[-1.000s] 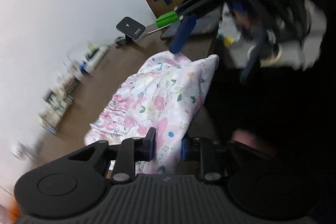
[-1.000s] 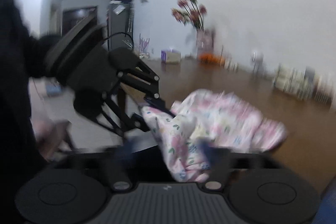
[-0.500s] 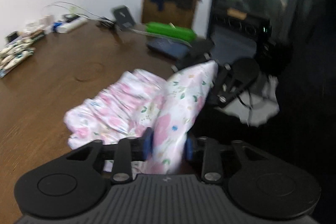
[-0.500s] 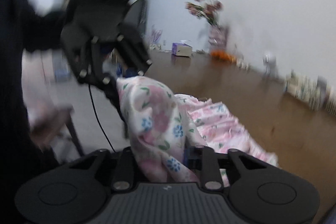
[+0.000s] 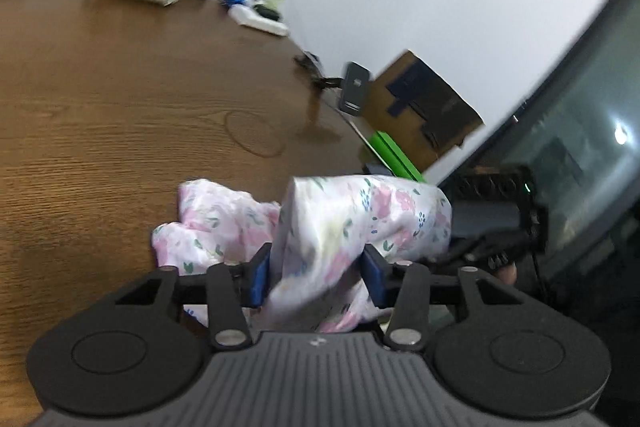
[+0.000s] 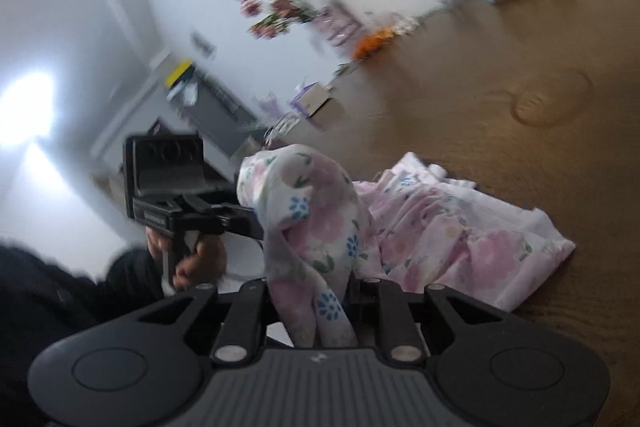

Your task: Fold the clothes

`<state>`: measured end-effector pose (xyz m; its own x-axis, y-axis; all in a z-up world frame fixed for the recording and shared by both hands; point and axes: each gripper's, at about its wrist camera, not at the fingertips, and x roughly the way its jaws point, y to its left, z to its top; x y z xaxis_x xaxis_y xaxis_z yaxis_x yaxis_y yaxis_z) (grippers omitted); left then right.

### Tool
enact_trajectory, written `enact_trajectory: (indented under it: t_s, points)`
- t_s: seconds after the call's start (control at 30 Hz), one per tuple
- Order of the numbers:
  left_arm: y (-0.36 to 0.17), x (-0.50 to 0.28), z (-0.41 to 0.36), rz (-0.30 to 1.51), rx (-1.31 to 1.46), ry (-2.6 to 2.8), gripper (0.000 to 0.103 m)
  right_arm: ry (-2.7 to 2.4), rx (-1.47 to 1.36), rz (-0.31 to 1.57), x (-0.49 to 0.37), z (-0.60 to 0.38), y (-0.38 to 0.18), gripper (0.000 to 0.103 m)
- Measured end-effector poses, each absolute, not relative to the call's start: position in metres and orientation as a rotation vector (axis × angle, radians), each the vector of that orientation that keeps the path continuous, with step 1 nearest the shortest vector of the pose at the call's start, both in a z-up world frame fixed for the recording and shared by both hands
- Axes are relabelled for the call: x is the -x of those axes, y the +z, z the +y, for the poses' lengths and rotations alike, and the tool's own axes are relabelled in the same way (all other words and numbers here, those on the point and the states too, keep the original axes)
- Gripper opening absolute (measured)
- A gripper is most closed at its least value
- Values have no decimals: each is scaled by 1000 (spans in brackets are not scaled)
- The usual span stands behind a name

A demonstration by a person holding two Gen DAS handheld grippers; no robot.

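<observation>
Now, from the left wrist view. Looking along the left gripper (image 5: 316, 275), with its blue fingers (image 5: 259, 277) squeezed on a fat bunch of the flowery cloth (image 5: 360, 219). Lifted up at this end, with the rest left in a lump on the brown surface (image 5: 100, 127). Might slip out from here: a thick bunch, smooth-looking cloth, and only two small pads to hold it. Tipped over to one side, and held close to the right gripper (image 5: 492, 227).

Next, from the right wrist view. Looking along the right gripper (image 6: 310, 291), closed on another bunch of the same cloth, with the finger tips hidden behind it. Draped up in a hump between both grippers, then down flat onto the wood. Could go wrong with one end pulled harder than the other: a crooked fold, or the whole lump dragged off the near edge. Tipped sideways too, with the left gripper just across the hump, held from below by a hand (image 6: 192, 259).
</observation>
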<state>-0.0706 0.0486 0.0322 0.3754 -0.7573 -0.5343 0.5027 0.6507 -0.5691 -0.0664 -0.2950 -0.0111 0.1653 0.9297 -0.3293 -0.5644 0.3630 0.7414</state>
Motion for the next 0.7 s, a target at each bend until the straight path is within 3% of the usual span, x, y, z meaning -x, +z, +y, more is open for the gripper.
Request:
enact_trajectory:
  t_s: [0.03,0.07,0.1,0.17,0.23,0.3,0.53,0.6,0.7]
  points:
    - [32,65,48,874,345,-812,41,1116,-527,861,66,-295,-11,21]
    - [32,61,47,886,355,-802,40,1083,-525,844,68,-295,-9,26]
    - [31,56,45,899,364,-792,40,1044,-517,821,70,-295,-7,39]
    - [30,47,42,922,380,-775,40,968,-478,763,76,-294,-1,45]
    - [31,40,36,920,367,-782,41,891,-451,713,83,-294,4,42]
    - [30,35,29,918,346,-766,43,807,-485,709,88,-298,3,16]
    - [21,24,16,892,317,-690,65,673,-468,644,100,-302,-3,17]
    - [23,27,21,858,311,-645,80,636,-461,624,103,-303,-5,29]
    - [23,28,20,838,294,-588,82,582,-450,594,109,-305,-7,36]
